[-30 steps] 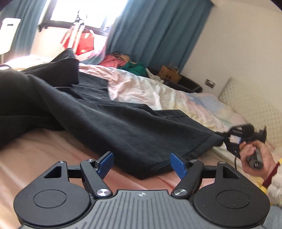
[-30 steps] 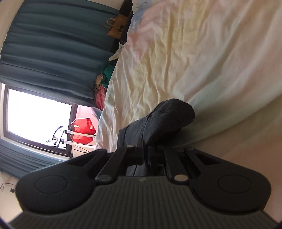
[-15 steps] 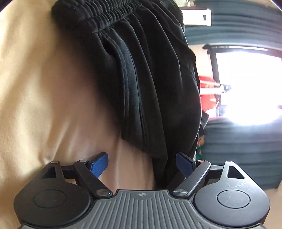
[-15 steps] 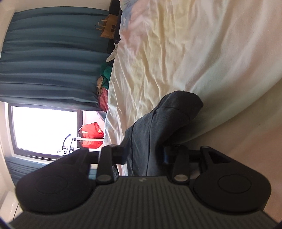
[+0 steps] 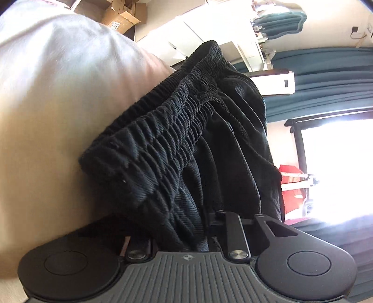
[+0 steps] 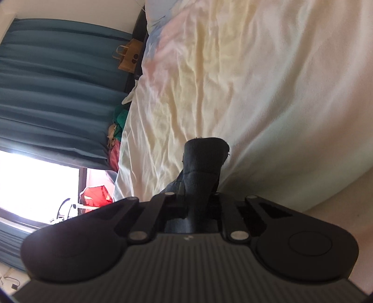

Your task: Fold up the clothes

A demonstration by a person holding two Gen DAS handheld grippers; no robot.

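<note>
A black garment with a gathered elastic waistband (image 5: 158,139) lies on the cream bedsheet (image 5: 46,105), filling the left wrist view. My left gripper (image 5: 181,235) is closing its jaws on the cloth just below the waistband; the fabric covers its fingertips and bunches between them. In the right wrist view, a dark grey corner of cloth (image 6: 205,153) sticks up out of my right gripper (image 6: 197,205), which is shut on it. Beyond that corner spreads the wrinkled pale quilt (image 6: 233,81). Neither view shows whether the two pieces are one garment.
Teal curtains (image 6: 58,93) and a bright window (image 5: 338,163) stand past the bed. A brown paper bag (image 6: 128,58) and a heap of coloured clothes (image 6: 119,121) sit at the bed's far edge. Cardboard boxes (image 5: 116,14) lie beyond the mattress.
My left gripper swung from over the spread dark cloth to the waistband, rolled over, and closed on it. My right gripper opened briefly, then closed again on the cloth corner.
</note>
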